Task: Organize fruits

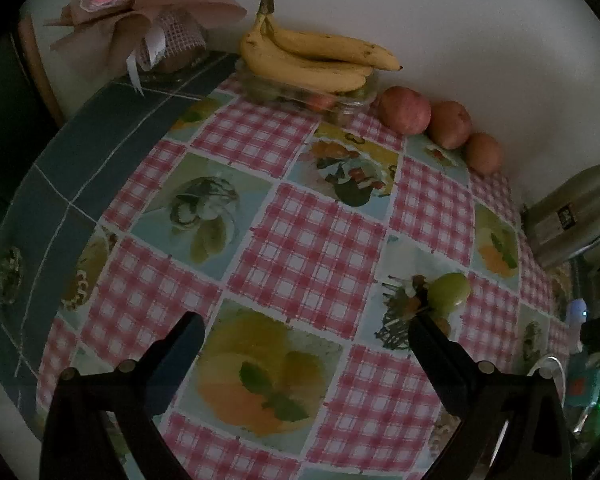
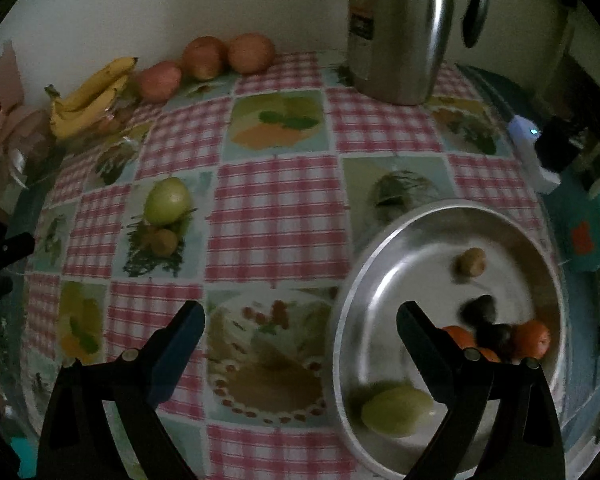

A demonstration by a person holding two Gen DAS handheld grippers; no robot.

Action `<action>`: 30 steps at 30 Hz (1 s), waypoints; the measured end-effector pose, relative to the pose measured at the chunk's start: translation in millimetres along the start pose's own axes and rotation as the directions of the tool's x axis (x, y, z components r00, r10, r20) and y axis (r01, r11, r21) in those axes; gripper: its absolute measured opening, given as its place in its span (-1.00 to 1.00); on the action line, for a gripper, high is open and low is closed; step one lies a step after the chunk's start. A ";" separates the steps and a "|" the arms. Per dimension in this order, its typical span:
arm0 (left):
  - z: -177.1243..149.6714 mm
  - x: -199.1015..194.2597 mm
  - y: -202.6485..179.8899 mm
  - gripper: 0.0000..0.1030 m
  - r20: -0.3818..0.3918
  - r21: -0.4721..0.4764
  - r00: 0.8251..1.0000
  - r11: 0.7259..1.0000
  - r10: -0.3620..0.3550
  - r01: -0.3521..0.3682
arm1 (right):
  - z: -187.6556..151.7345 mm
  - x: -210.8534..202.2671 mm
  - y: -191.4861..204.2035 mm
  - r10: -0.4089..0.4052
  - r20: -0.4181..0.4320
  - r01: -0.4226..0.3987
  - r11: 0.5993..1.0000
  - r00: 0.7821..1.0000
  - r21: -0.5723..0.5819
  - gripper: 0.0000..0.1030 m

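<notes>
My left hand-held gripper (image 1: 306, 330) hangs over the counter (image 1: 312, 232) with its fingers spread wide and nothing between them, above the checked cloth with its fruit pictures. Just past its right finger lies a green fruit (image 1: 449, 291) on the cloth, with a small brownish fruit (image 2: 165, 241) touching it on the near side, as my right camera shows. At the far edge, against the wall, a bunch of bananas (image 1: 316, 56) rests on top of a clear container (image 1: 332, 100), and beside it three reddish-orange round fruits (image 1: 404, 109) sit in a row along the wall. A steel jug (image 2: 400, 28) stands upright on the cloth farther right. My right hand-held gripper (image 2: 300, 320) is also spread apart and empty, its right finger over a round metal tray (image 2: 380, 276). In the tray lie a second green fruit (image 2: 396, 410) at the near side, a small tan fruit (image 2: 470, 262) toward the far side, and at the right side two dark fruits (image 2: 480, 308) beside orange fruits (image 2: 534, 338); the tray looks smeared, so finer detail I cannot tell. A wrapped bouquet (image 1: 140, 12) sits at the far left corner.
</notes>
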State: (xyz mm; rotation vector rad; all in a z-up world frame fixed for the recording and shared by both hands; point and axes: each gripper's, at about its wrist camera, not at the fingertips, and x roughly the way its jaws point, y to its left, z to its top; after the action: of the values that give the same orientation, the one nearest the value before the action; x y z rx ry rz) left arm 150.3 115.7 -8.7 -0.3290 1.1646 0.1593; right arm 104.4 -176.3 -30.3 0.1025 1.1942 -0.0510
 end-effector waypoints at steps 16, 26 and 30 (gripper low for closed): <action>-2.2 32.9 -17.8 1.00 -0.052 0.057 0.997 0.997 0.051 -0.048 | 2.7 22.7 37.3 0.028 -0.002 -0.028 0.995 1.000 -0.094 0.88; 2.4 46.7 -23.3 1.00 -0.070 0.110 0.996 0.992 0.064 -0.056 | 16.2 30.7 50.9 0.010 0.021 -0.008 0.994 1.000 -0.109 0.88; 2.3 48.7 -26.6 1.00 -0.074 0.132 0.995 0.990 0.062 -0.052 | 19.8 34.7 56.3 0.008 0.021 -0.005 0.993 1.000 -0.114 0.88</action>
State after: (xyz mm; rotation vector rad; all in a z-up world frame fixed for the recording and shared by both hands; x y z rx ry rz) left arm 179.1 89.2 -48.1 -0.1887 1.2555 0.1209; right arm 140.7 -121.9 -52.4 0.0052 1.1728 0.0218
